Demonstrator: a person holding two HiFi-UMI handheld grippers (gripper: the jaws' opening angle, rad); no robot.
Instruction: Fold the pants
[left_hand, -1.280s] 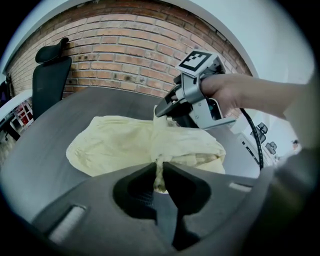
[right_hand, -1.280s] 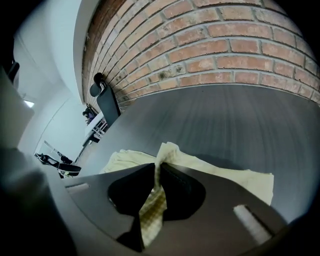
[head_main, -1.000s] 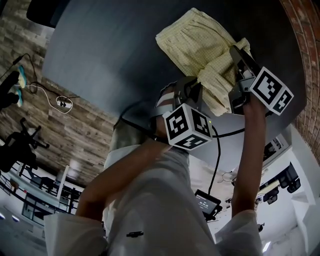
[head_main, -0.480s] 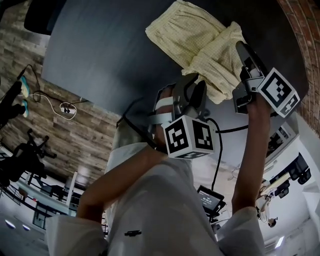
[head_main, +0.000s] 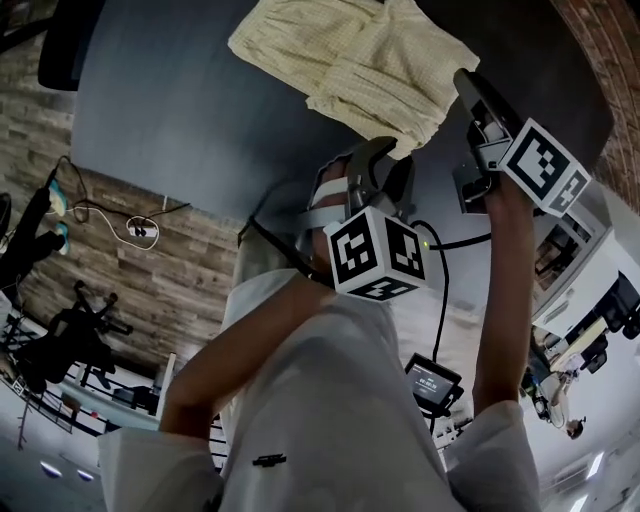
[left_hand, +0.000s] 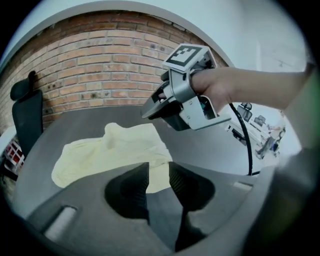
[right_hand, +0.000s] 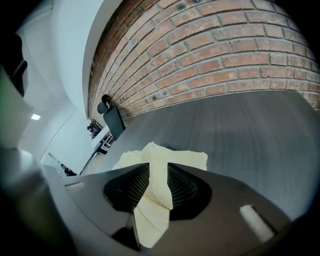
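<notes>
dark worktop (head_main: 180, 130) is backed by a brick wall (left_hand: 100, 65). pale yellow pants (head_main: 350, 50) are laid on it, doubled over and fairly flat; a fold is judged set down. right gripper (right_hand: 158, 170) is held just over one edge of the pants. its fingers are partly apart and have just been closing; cloth is seen through the gap, none pinched. left gripper (left_hand: 159, 167) is held short of the pants, its fingers just opened about halfway, nothing between them. both are likely kept clear so the fold is not dragged.

Dark grey table (head_main: 170, 110). Pale yellow pants (head_main: 340, 50) lie on it, rumpled, folded over in loose layers.
</notes>
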